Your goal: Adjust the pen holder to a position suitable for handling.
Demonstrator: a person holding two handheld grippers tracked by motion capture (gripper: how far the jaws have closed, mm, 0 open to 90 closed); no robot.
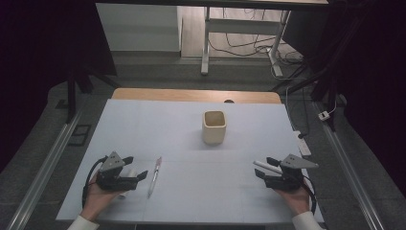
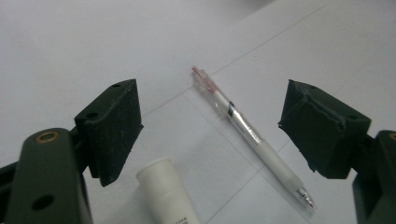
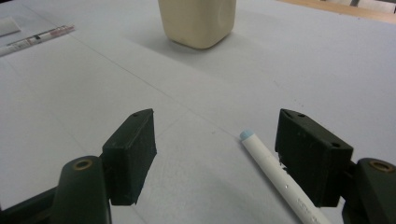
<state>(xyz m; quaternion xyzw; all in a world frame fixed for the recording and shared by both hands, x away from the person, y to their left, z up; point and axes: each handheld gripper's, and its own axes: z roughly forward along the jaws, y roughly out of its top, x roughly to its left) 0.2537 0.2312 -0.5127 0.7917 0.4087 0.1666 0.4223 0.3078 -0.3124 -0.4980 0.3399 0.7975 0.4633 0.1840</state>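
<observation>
A dim room with a grey floor (image 1: pixel 158 72) surrounds the table (image 1: pixel 191 95), whose wooden far edge shows beyond a large pale sheet (image 1: pixel 143 124) that covers most of its top. Behind it stand a white desk frame (image 1: pixel 207 43) and a tangle of cables (image 1: pixel 249 45) on the floor; metal rails (image 1: pixel 48 163) run along both sides. On the sheet, toward the far middle, stands a cream square cup (image 1: pixel 214 127), upright. The left tool (image 1: pixel 131 175) rests low at the near left, jaws wide apart and holding nothing; a white tube (image 2: pixel 166 191) lies between them and a clear pen (image 1: pixel 154 176) just beside. The right tool (image 1: pixel 263 167) sits at the near right, also spread wide and empty, with a white marker (image 3: pixel 275 175) lying by one jaw.
</observation>
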